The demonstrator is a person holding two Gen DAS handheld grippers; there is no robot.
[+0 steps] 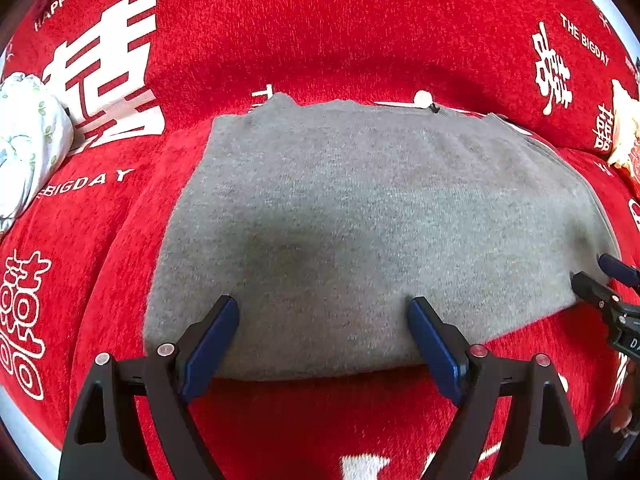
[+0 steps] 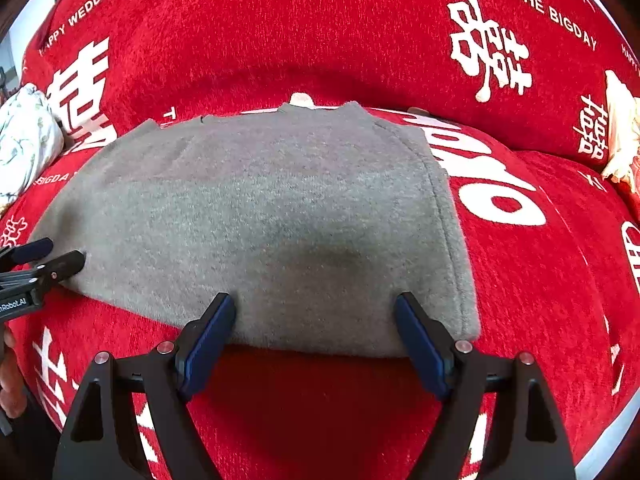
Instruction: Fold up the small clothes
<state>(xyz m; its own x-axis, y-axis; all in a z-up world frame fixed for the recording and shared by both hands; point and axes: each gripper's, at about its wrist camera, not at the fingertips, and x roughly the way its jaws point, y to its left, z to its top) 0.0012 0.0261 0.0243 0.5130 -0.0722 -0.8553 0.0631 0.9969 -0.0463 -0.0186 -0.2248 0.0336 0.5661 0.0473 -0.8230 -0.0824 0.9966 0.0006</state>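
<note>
Grey sweater (image 1: 360, 220): a fuzzy knit garment lying flat on the red sofa cover (image 1: 320, 32), near the front edge of the seat, its far edge close to where the seat meets the backrest.
Sweater's near edge: it runs across in front of both grippers; a stitched hem shows down its right side in the right wrist view.
Left gripper (image 1: 324, 320): jaws spread wide, blue pads over the near edge of the sweater toward its left end, pinching nothing.
Right gripper (image 2: 314, 316): jaws spread wide too, placed over the near edge by the sweater's right corner, nothing between them.
Each gripper in the other's view: the tips show right at the sweater's edge.
Sofa cover: red plush with white characters and the words "HAPPY WEDDING" and "THE BIGDAY".
Floral bundle (image 1: 24, 140): pale printed cloth at the left end of the seat, well apart from the sweater.
Cream item (image 2: 622, 132): at the right end, against the backrest; I cannot tell what it is.
</note>
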